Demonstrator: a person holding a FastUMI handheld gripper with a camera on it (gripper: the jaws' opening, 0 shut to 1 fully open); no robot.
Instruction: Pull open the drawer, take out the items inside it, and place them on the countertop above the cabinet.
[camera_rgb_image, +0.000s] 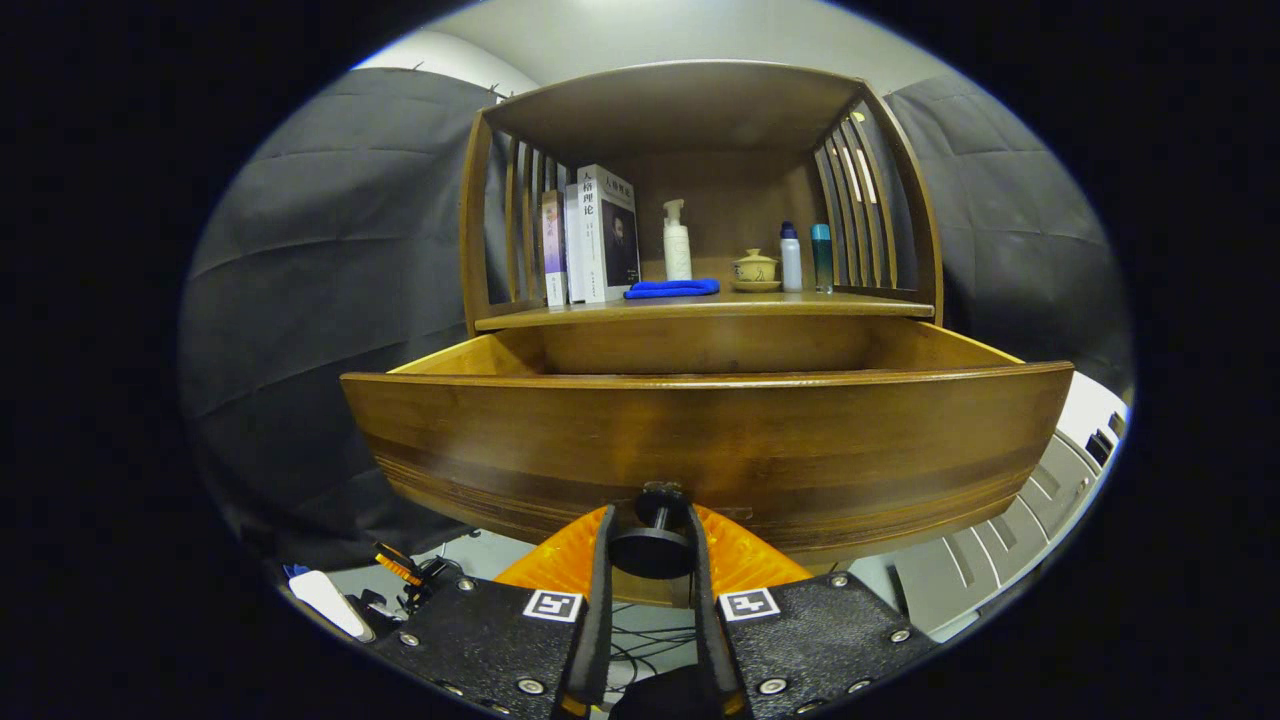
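Gripper view is looking up at a wooden cabinet (700, 200). On the table (700, 308) above the drawer, left to right, are standing books (592, 240), a blue cloth (675, 288), a pump bottle (677, 242), a lidded cup (755, 268) and two small bottles (805, 258). The drawer (700, 440), brown with striped grain, is sitting pulled out; its inside is hidden behind the front panel. The tool (651, 545) is pinching the drawer's dark round knob (652, 545), both fingers pressing on it.
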